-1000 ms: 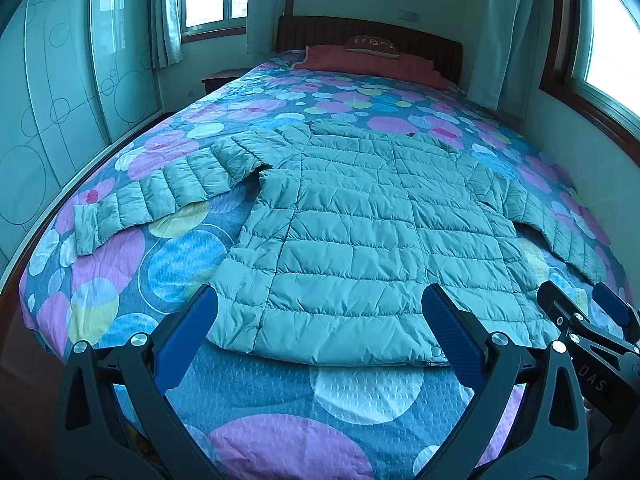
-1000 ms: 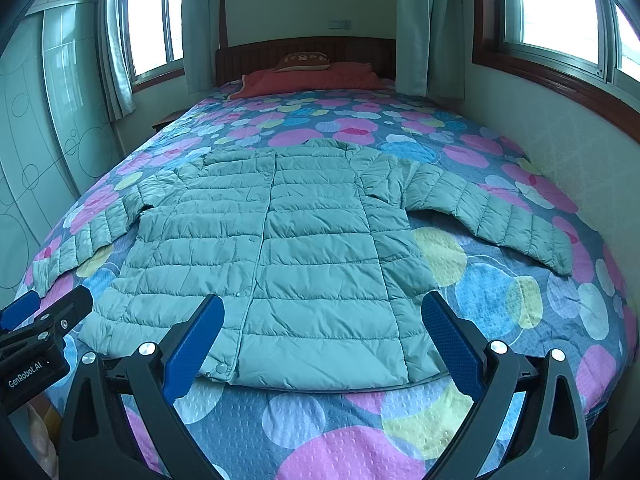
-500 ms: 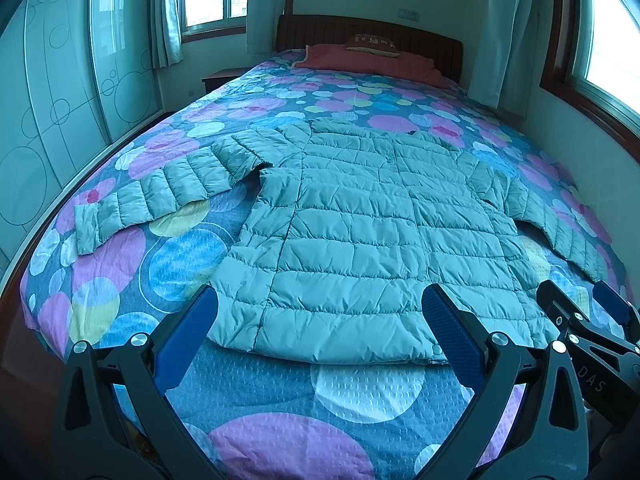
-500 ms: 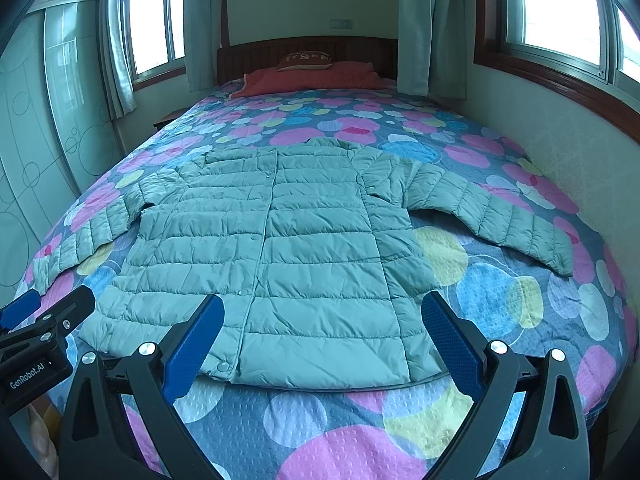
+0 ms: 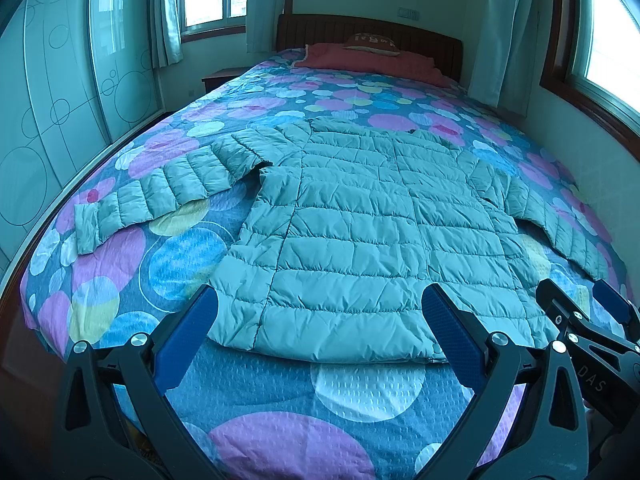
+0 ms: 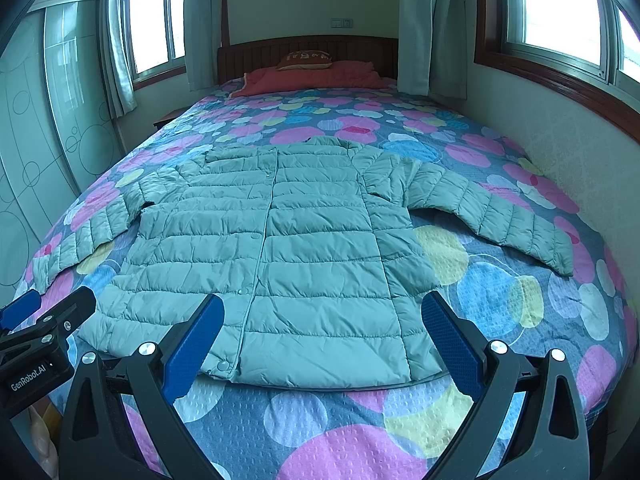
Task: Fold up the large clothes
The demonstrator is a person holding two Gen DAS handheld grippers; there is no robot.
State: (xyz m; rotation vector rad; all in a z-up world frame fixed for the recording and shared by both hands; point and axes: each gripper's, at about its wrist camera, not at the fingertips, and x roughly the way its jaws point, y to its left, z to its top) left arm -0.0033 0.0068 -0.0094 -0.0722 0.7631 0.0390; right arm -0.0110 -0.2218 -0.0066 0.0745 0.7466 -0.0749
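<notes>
Your left claw [image 5: 320, 332] and right claw [image 6: 320, 332] both gape wide, empty (nothing gripped), near the hem; puffer jacket [image 5: 360, 232] lies flat on the bed [image 5: 280, 408], sleeves spread, ready for folding.

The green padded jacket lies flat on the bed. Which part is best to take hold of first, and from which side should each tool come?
Probably the cuffs. The padded jacket lies flat, front up, both sleeves spread outward. The left tool could take the left cuff from the bed's outer edge, and the right tool the right cuff likewise. Both tools are open, and each cuff is a free end lying on the bedspread.
</notes>
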